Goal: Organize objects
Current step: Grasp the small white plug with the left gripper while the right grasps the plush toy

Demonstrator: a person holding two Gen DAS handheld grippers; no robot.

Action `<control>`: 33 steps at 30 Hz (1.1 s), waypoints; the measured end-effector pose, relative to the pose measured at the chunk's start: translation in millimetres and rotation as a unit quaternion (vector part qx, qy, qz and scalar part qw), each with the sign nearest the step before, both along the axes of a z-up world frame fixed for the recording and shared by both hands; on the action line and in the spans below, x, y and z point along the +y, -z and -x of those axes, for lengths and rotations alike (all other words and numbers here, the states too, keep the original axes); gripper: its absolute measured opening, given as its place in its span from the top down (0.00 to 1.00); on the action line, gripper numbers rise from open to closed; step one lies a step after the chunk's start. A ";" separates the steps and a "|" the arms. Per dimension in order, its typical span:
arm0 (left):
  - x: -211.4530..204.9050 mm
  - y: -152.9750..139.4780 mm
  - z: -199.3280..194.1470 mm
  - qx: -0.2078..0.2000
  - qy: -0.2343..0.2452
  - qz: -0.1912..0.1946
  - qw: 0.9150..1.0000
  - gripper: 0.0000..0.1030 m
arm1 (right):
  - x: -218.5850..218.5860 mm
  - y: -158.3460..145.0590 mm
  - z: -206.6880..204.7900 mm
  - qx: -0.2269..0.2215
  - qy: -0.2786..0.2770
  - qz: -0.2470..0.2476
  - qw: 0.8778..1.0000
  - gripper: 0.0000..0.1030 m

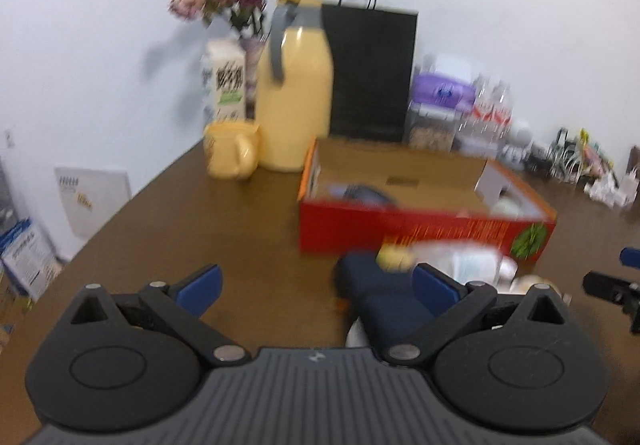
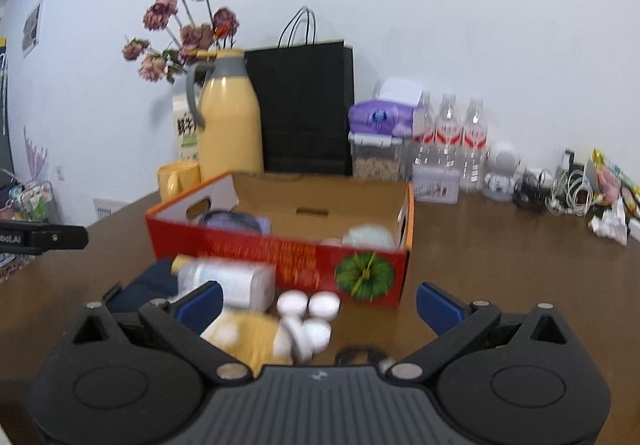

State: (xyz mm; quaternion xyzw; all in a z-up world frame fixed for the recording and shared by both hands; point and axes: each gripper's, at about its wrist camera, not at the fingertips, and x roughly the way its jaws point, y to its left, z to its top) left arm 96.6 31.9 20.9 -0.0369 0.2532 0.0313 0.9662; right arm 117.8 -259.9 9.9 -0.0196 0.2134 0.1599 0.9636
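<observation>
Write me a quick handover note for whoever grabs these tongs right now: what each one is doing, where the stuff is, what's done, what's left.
Left tongs: open, empty, low over the table, aimed at the dark blue item.
Right tongs: open, empty, above the loose pile.
Red cardboard box: open, mid-table; it already holds a purple-grey item at the left and a pale round item at the right.
Still outside, in front of the box: clear bottle with a yellow cap lying on its side, small white round pieces, a yellow item, and the dark blue item.
Left to do, likely: move these into the box.
</observation>
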 end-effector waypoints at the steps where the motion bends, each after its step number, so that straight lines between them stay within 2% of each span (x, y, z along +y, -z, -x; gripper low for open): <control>1: 2.9 5.0 4.2 0.008 -0.002 -0.001 1.000 0.00 | 0.8 4.1 3.4 0.007 -0.003 0.002 1.000 0.00; 9: 16.7 34.5 22.9 0.057 -0.010 0.022 0.998 0.00 | 18.8 28.0 15.3 0.050 -0.020 0.016 0.998 0.00; 17: 16.3 41.2 23.0 0.063 0.001 0.032 0.997 0.00 | 37.0 37.2 10.5 0.063 -0.025 0.029 0.997 0.01; 21: 13.7 46.8 21.3 0.072 0.009 0.031 0.997 0.00 | 40.5 44.8 0.9 0.078 -0.022 0.023 0.996 0.18; 26: 9.4 52.9 18.4 0.082 0.022 0.025 0.996 0.00 | 46.7 51.0 -7.1 0.086 -0.030 0.020 0.996 0.32; 29: 9.4 57.1 14.9 0.089 0.021 0.026 0.996 0.00 | 49.2 53.7 -7.6 0.090 -0.042 0.020 0.995 0.48; 33: 6.9 61.1 9.8 0.095 0.025 0.017 0.995 0.00 | 49.6 55.5 -5.8 0.083 -0.044 0.017 0.995 0.51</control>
